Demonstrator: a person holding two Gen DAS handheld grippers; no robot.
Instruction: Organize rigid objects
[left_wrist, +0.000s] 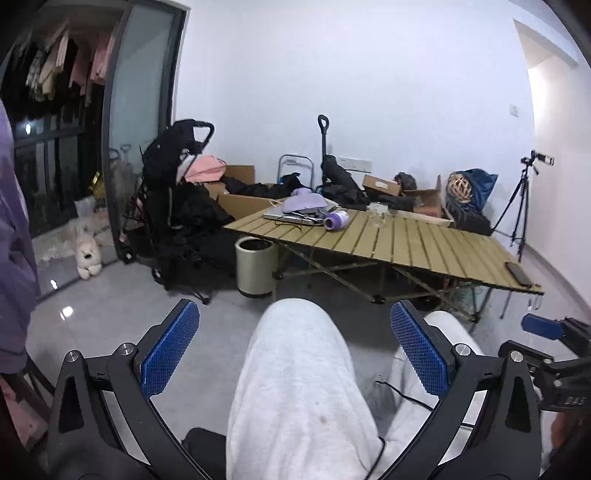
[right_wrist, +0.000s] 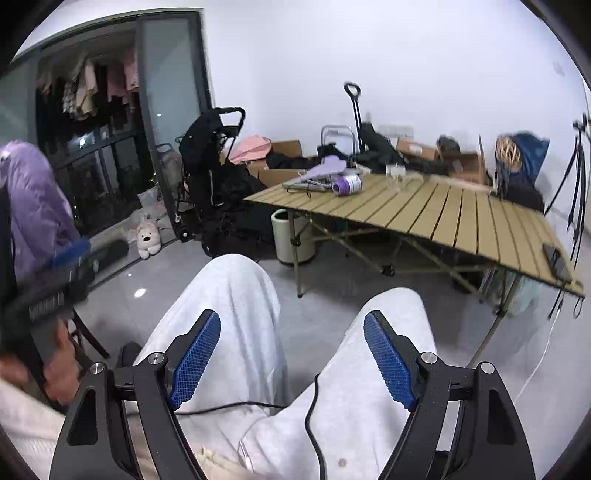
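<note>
Left wrist view: left gripper (left_wrist: 295, 347) jaws spread wide, empty, over seated person's knees. Right gripper (right_wrist: 291, 350) likewise wide, empty. Purple canister (left_wrist: 337, 220) lies on its side on slatted table (left_wrist: 424, 243), well ahead of both jaws, slightly right; glass jar (left_wrist: 377, 216) just beside it. Neither gripper clearly nearer.

Both wrist cameras sit low over the seated person's lap and look forward across the room. The left wrist view faces the slatted folding table (left_wrist: 424, 240) from well back, placing it right of centre, with the right gripper (left_wrist: 546, 328) at its right edge. The right wrist view faces the same table (right_wrist: 461, 221) in its upper right, perhaps slightly nearer, the left gripper (right_wrist: 70, 258) blurred at its left edge. Both share table, stroller (left_wrist: 177, 192) and white wall.
</note>
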